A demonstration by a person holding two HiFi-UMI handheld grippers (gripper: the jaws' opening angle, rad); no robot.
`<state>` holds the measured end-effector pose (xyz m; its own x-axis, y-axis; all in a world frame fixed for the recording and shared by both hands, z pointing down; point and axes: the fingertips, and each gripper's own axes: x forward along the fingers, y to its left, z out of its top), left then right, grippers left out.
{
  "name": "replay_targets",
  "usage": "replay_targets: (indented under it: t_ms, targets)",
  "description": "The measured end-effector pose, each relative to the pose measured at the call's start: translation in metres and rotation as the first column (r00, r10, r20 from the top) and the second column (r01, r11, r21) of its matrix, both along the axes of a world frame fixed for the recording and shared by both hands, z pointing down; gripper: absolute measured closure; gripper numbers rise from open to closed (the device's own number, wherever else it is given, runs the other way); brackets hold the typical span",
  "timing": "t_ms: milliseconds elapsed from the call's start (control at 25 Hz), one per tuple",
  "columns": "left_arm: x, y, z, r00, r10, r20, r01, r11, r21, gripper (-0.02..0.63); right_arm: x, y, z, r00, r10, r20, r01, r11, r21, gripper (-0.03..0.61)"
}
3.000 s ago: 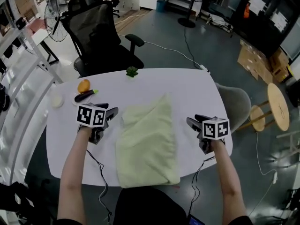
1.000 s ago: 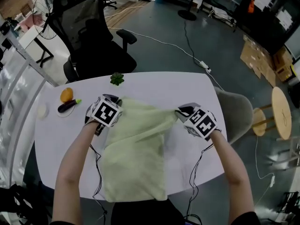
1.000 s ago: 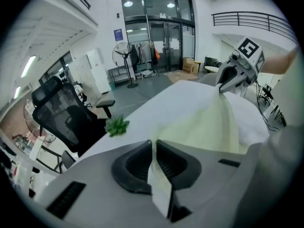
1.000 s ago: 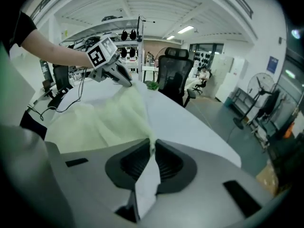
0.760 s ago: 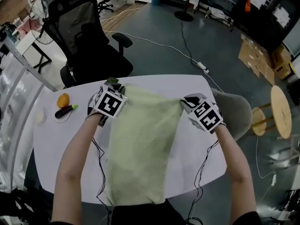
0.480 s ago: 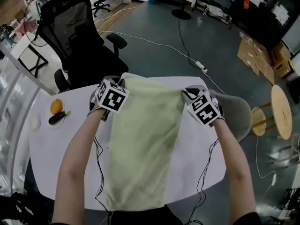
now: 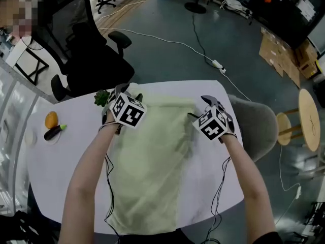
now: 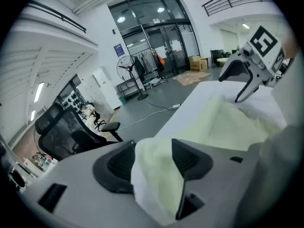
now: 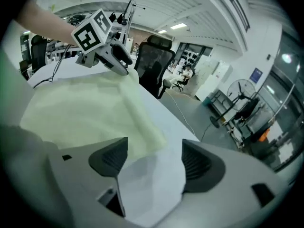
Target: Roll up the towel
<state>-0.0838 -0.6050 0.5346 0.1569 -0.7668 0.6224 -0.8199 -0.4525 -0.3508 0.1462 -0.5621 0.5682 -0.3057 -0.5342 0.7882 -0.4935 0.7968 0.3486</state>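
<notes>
Having just opened left gripper (image 7: pixel 119 90) around far corner of towel (image 7: pixel 152 156), right gripper (image 7: pixel 207 100) empty beside it, regrip both corners evenly; roll tight nearward.

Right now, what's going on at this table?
A person works a pale green towel with a gripper in each hand. It lies spread flat along the white table, not yet rolled. Both grippers sit at its far corners, and their jaws have just been opening. The left gripper has a towel corner between its jaws. The right gripper has only bare table between its own.
</notes>
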Motion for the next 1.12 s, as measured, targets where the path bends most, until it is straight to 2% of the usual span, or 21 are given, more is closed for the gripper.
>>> replay_targets:
  t_ms: [200, 400, 640, 840, 920, 1120]
  targets:
    - [0.021, 0.025, -0.014, 0.996, 0.079, -0.048, -0.080, 0.997, -0.015, 0.261, 0.004, 0.015, -0.002, 1.000, -0.004, 0.028, 0.005, 0.999, -0.040, 0.156]
    - [0.028, 0.071, -0.031, 0.986, 0.116, -0.121, -0.123, 0.991, -0.046, 0.249, -0.014, 0.052, -0.015, 0.995, -0.038, 0.088, 0.045, 0.996, -0.074, 0.102]
    - [0.028, 0.151, -0.053, 0.966, 0.212, -0.145, -0.225, 0.971, -0.077, 0.233, -0.028, 0.127, -0.040, 0.986, -0.121, 0.117, 0.131, 0.988, -0.078, 0.089]
    - [0.016, 0.230, -0.067, 0.942, 0.279, -0.186, -0.296, 0.953, -0.069, 0.233, -0.039, 0.203, -0.065, 0.977, -0.138, 0.160, 0.149, 0.987, -0.060, 0.089]
    - [0.012, 0.264, -0.068, 0.928, 0.316, -0.197, -0.335, 0.939, -0.071, 0.233, -0.044, 0.237, -0.074, 0.977, -0.137, 0.166, 0.147, 0.988, -0.049, 0.089]
    - [0.007, 0.356, -0.054, 0.875, 0.442, -0.200, -0.465, 0.881, -0.088, 0.233, -0.055, 0.336, -0.075, 0.985, -0.107, 0.132, 0.114, 0.993, -0.042, 0.089]
